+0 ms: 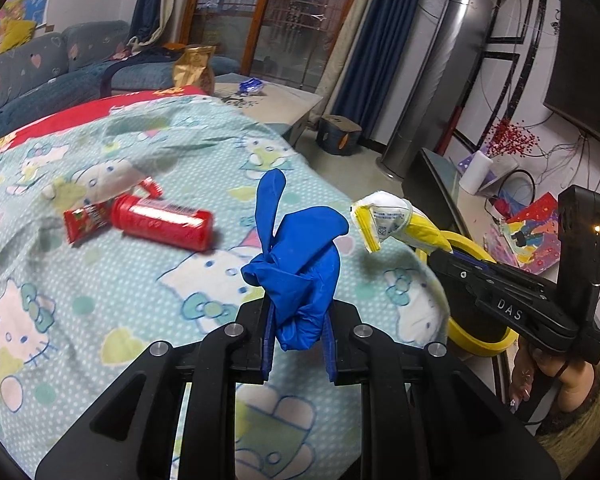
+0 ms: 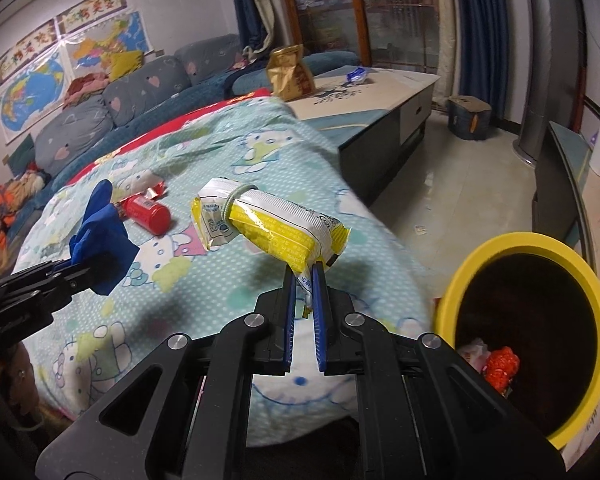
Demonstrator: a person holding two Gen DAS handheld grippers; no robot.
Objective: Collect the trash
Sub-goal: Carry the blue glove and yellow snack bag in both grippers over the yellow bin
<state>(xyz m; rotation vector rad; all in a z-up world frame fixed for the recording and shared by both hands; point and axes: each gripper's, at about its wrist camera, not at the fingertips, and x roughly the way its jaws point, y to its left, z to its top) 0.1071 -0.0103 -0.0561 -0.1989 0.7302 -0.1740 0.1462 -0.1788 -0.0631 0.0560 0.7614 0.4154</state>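
Note:
My left gripper [image 1: 298,320] is shut on a crumpled blue glove [image 1: 300,264], held above the cartoon-print blanket [image 1: 100,280]. In the right wrist view the same blue glove [image 2: 100,236] and left gripper [image 2: 66,270] show at the left. My right gripper [image 2: 303,280] is shut on the edge of a yellow and white snack packet [image 2: 276,228], lifted over the blanket's right side. That packet [image 1: 392,224] and the right gripper [image 1: 440,254] show in the left wrist view. A yellow-rimmed bin [image 2: 532,332] stands to the right, with red trash [image 2: 500,364] inside. A red bottle [image 1: 164,220] and a red wrapper [image 1: 86,222] lie on the blanket.
A low table [image 2: 380,100] beyond the blanket holds a gold bag [image 2: 290,74] and a blue wrapper [image 2: 356,75]. A grey sofa [image 2: 120,108] runs along the left wall. Tiled floor [image 2: 460,184] lies between table and bin. A person's hand [image 1: 528,376] grips the right tool.

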